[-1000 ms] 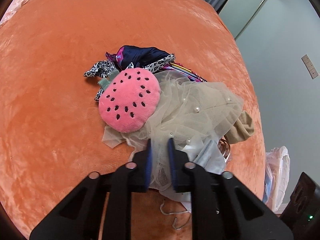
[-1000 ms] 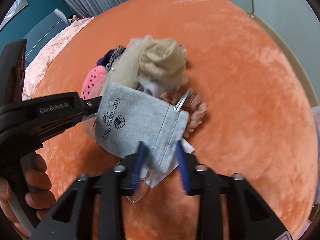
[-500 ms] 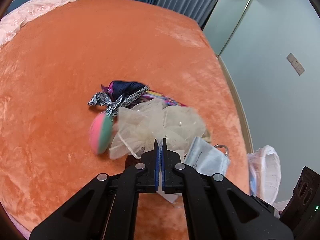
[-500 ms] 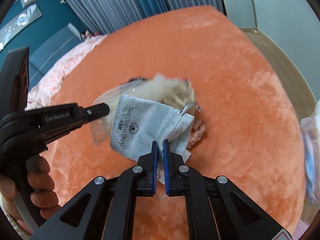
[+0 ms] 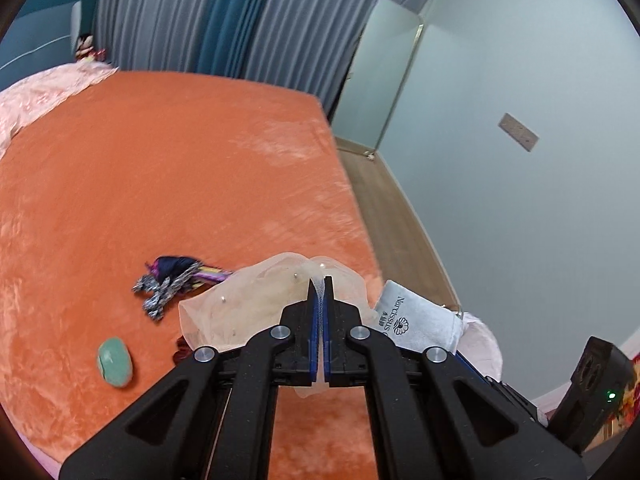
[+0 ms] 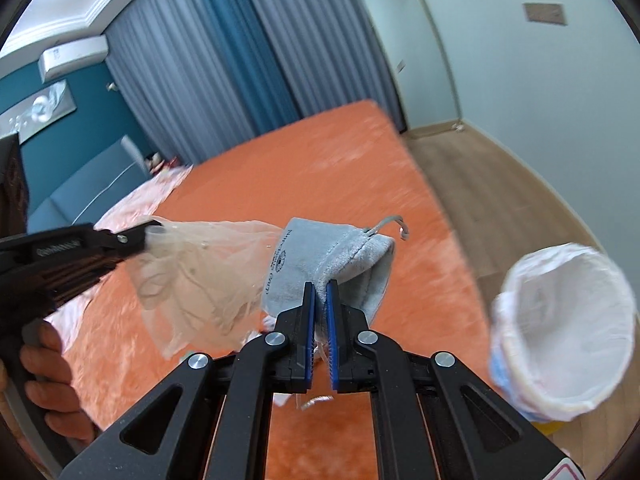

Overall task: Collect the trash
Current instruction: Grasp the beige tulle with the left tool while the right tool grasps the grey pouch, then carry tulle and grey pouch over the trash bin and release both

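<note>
My left gripper (image 5: pixel 319 282) is shut on a beige tulle cloth with pearls (image 5: pixel 248 304) and holds it lifted above the orange bed (image 5: pixel 160 184). The cloth also shows in the right wrist view (image 6: pixel 192 276), hanging from the left gripper (image 6: pixel 150 232). My right gripper (image 6: pixel 320 286) is shut on a grey drawstring pouch (image 6: pixel 320 252), lifted above the bed; the pouch also shows in the left wrist view (image 5: pixel 416 320). A trash bin lined with a white bag (image 6: pixel 560 328) stands on the floor at the right of the bed.
On the bed lie a patterned scarf bundle (image 5: pixel 172 280) and a plush toy, green side up (image 5: pixel 115 362). A wooden floor (image 6: pixel 480 176) runs along the bed's right edge. Curtains (image 5: pixel 200 16) hang behind the bed. A pink quilt (image 5: pixel 40 96) lies at the bed's far left.
Both grippers have shut on their items and lifted them off the pile. The plush toy rolled off to the left, green side up. The trash bin has come into the right wrist view.
</note>
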Tool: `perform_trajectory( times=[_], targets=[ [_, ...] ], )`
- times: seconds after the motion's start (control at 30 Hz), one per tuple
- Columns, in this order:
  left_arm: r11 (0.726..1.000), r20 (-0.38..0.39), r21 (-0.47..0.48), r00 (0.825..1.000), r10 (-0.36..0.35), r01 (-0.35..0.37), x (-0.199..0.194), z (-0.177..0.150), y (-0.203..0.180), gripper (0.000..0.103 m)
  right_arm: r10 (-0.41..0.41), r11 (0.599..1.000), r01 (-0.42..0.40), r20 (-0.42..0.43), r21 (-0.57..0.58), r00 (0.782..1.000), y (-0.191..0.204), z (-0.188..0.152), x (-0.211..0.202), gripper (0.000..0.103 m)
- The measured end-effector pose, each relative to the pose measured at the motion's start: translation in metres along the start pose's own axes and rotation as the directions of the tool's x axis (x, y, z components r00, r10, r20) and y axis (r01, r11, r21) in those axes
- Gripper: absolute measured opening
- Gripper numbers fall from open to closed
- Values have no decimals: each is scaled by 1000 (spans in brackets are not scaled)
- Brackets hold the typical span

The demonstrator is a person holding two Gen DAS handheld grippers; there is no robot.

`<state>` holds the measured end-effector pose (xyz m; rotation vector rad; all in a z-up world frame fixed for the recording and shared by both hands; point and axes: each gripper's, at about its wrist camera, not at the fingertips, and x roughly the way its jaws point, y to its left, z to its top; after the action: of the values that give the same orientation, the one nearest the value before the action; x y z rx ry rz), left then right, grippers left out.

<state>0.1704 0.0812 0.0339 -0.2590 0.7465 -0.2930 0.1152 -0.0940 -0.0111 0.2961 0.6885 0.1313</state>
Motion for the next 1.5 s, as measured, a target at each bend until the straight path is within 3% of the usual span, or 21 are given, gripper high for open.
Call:
perform_trajectory(
  times=[0.33,0.6,0.9,1.13,1.17,1.27,1.3,1.4,1.5],
  targets=[
    [984,-25,119,991,-130,132,-4,-7,-100,1,-122,987,111,90,118,988,-76,2,-61,5],
    [945,-111,210,966,-232,251,15,-27,-184,1,-216,957,187,113,222,970,-135,-8,-95,5],
    [908,-184,261,940,-287,328,40,-46,-237,1,-287,918,245,96,311,953,-178,-25,-104,5],
    [893,-204,282,931,-301,350,60,-55,-262,3,-307,906,268,72,327,949,-195,-31,-98,7],
    [893,-205,286,932,-298,348,64,-56,-265,9,-307,906,269,69,326,949,-196,-32,-97,8],
    [903,-189,287,943,-273,319,67,-59,-265,44,-326,903,290,66,317,943,-197,-32,-95,14],
    [906,-183,285,946,-269,312,67,-59,-265,50,-327,903,293,62,316,943,-200,-31,-96,16],
    [916,-174,281,954,-246,287,68,-60,-258,55,-333,899,296,62,323,941,-204,-31,-99,29],
    [924,-173,275,959,-223,265,68,-61,-249,55,-331,899,296,60,323,942,-202,-32,-98,30]
  ],
)
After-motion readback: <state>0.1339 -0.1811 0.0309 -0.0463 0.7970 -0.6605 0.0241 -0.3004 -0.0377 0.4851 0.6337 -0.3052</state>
